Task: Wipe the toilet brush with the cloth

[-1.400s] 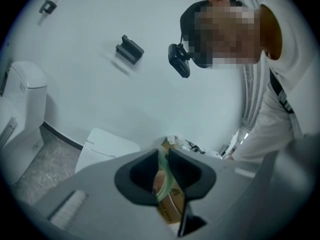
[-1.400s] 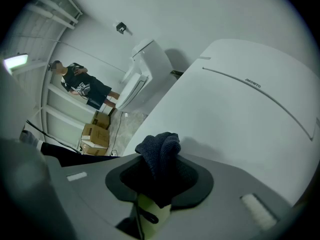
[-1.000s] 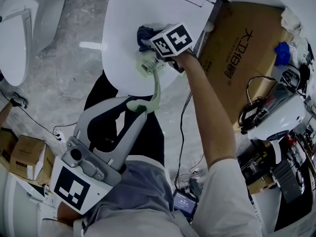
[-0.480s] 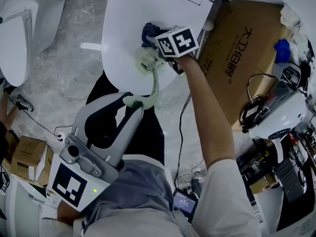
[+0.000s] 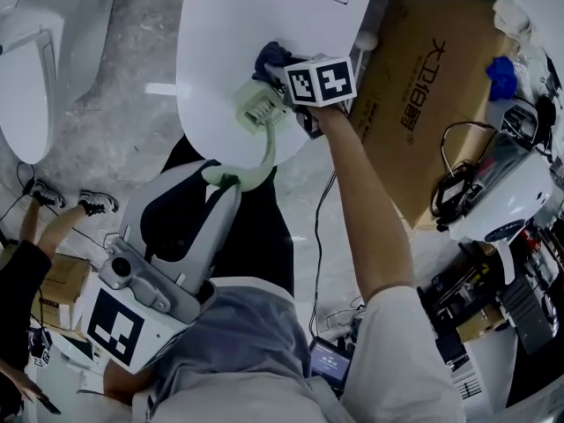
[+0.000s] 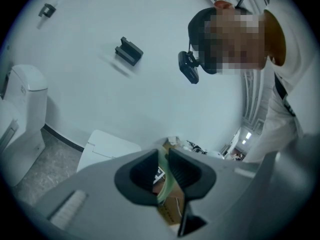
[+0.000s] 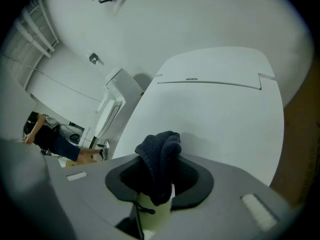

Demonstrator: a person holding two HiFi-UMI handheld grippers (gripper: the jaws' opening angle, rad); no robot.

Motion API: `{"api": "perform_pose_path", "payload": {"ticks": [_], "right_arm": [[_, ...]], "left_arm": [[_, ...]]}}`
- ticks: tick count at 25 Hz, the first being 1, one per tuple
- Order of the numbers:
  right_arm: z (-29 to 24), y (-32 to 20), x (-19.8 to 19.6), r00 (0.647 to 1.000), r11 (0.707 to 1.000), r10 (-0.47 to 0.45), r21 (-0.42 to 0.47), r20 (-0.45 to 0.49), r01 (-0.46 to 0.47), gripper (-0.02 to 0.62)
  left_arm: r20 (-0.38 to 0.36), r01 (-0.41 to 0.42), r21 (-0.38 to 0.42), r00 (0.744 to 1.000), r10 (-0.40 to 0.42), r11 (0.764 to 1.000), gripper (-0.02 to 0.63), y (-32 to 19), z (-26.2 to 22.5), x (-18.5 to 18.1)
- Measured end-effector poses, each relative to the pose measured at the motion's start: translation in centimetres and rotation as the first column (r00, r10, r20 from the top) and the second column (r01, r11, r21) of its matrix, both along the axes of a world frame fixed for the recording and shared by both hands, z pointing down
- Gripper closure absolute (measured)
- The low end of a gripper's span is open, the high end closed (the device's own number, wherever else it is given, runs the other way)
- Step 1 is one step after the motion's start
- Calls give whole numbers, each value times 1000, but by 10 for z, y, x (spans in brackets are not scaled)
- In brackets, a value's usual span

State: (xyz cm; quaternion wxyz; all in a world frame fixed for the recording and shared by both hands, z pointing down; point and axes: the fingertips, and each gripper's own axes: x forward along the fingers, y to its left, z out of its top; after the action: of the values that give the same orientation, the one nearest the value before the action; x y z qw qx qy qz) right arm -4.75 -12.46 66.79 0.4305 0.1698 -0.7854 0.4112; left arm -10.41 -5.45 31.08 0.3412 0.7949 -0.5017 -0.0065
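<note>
The pale green toilet brush [image 5: 256,106] hangs over the white toilet lid [image 5: 211,33], its curved handle running down to my left gripper [image 5: 225,181]. That gripper is shut on the handle's end, a green strip [image 6: 167,184] pinched between its dark pads. My right gripper [image 5: 280,70], under its marker cube, is shut on a dark blue cloth [image 5: 270,56], which touches the far side of the brush head. In the right gripper view the cloth [image 7: 159,159] bulges up from between the jaws, with the pale green brush [image 7: 152,215] just below it.
A big cardboard box [image 5: 432,86] stands to the right of the toilet, with cables and white appliances [image 5: 502,201] beyond it. A second toilet [image 5: 26,69] stands at the far left. A person's legs and shoes [image 5: 62,205] are on the floor at the left, near small cartons.
My right gripper and the cloth have shifted slightly right along the brush head. My left gripper and the handle have drifted left. A person's legs have come into view at the left.
</note>
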Motion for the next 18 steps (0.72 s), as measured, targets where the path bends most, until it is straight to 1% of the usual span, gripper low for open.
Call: {"api": "perform_pose_path", "payload": {"ticks": [6, 12, 18], "right_arm": [[1, 1, 10, 997, 997, 74, -3, 13, -74, 483], [2, 3, 23, 992, 992, 123, -3, 11, -123, 482], [5, 7, 36, 988, 988, 156, 0, 2, -156, 482]], "left_arm": [[2, 13, 2, 1000, -13, 1000, 606, -3, -1, 0], [-8, 16, -7, 1000, -16, 1000, 606, -3, -1, 0], [-2, 16, -13, 1000, -16, 1000, 606, -4, 0, 2]]}}
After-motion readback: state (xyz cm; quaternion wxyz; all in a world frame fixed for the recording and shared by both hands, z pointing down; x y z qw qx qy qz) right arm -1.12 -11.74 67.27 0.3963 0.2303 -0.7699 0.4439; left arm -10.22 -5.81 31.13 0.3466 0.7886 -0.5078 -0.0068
